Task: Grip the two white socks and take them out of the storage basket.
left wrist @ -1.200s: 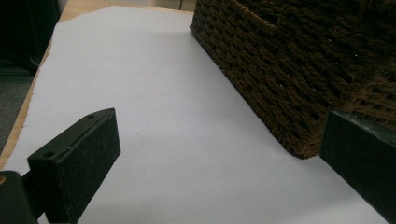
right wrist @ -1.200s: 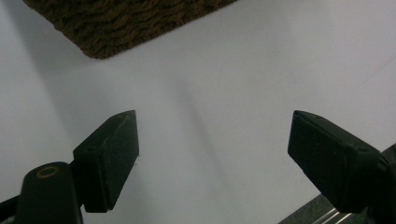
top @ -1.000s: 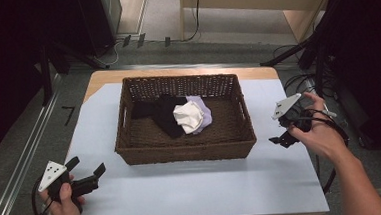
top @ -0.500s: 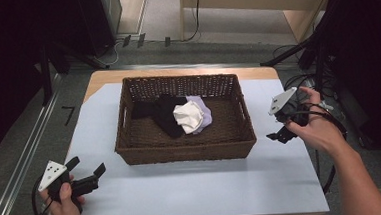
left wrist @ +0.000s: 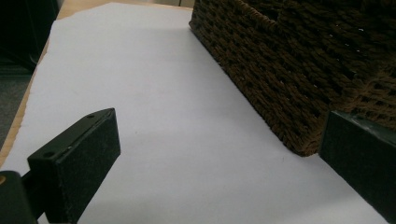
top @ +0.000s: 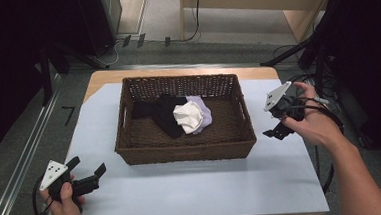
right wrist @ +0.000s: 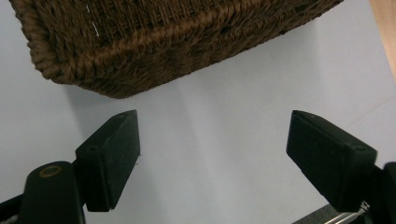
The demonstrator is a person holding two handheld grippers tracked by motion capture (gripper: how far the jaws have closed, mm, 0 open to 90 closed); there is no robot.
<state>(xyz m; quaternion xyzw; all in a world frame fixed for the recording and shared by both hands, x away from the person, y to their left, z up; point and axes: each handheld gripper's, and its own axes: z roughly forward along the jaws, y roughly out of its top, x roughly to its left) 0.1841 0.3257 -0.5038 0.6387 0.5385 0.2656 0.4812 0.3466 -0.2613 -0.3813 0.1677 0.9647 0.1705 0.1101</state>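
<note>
A light wooden bench [top: 176, 72] stands in the middle of the frame, its top showing as a strip along the far edge. A large pale blue-white sheet [top: 193, 187] covers nearly all of it, reaching the near edge. A rectangular dark brown woven wicker basket [top: 186, 151] sits directly on the sheet, slightly above centre, its long sides parallel to the near edge.

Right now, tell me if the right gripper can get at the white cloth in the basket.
Probably yes. The right gripper is open and empty beside the basket; the white cloth lies on top, uncovered. It only needs to clear the rim.
</note>
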